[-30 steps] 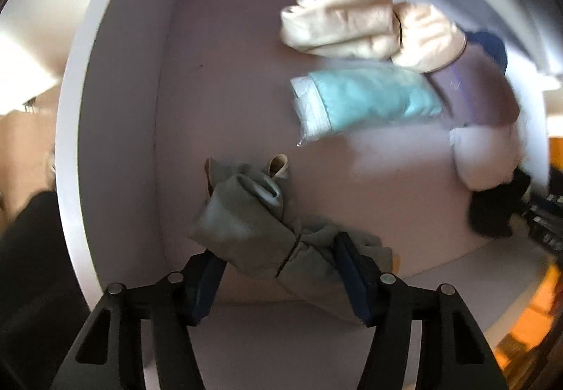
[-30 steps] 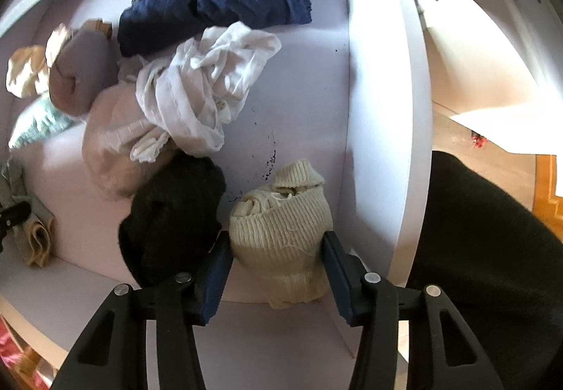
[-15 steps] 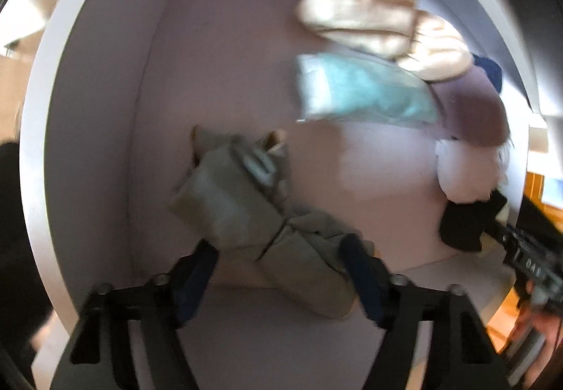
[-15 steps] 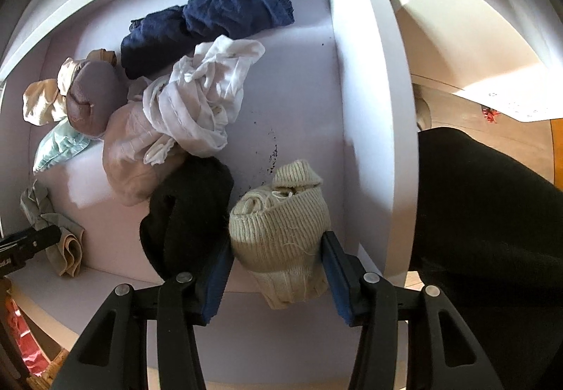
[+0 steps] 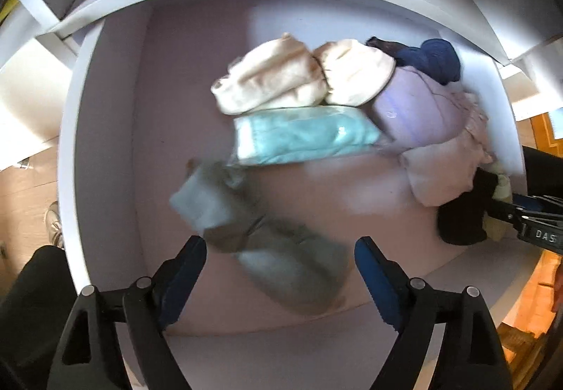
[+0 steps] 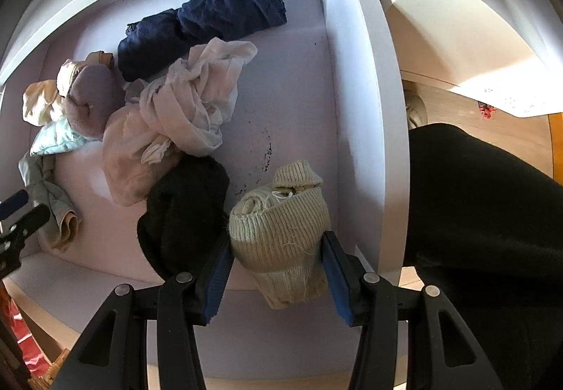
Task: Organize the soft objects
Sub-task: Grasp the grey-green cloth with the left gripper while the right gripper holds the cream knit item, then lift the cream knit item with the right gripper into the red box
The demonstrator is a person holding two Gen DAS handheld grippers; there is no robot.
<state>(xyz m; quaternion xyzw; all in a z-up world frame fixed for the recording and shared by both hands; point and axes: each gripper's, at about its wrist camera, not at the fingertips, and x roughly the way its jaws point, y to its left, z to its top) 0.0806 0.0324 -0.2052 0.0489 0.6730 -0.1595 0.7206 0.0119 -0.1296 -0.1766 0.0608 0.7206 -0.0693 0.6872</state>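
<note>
A: Right wrist view: the white drawer fills the frame, with the navy lace garment at twelve o'clock and the pale sheer cloth bunched just below it, touching it.

B: And the black bundle?

A: At seven o'clock of centre, touching the cream knit sock roll, which the right gripper has clamped between both blue pads. It hangs over the drawer's front edge at six o'clock.

B: How should it handle?

A: Likely light and springy; the ribbing dents under the pads. Holding it across the thick middle, as now, seems safest, since the loose cuff could unroll.

B: The left wrist view?

A: Blurred. The left gripper has its jaws opening, pads clear of the grey-green rolled cloth lying between them at six o'clock. The mint packet sits at centre, with the cream rolls touching it at twelve.
</note>
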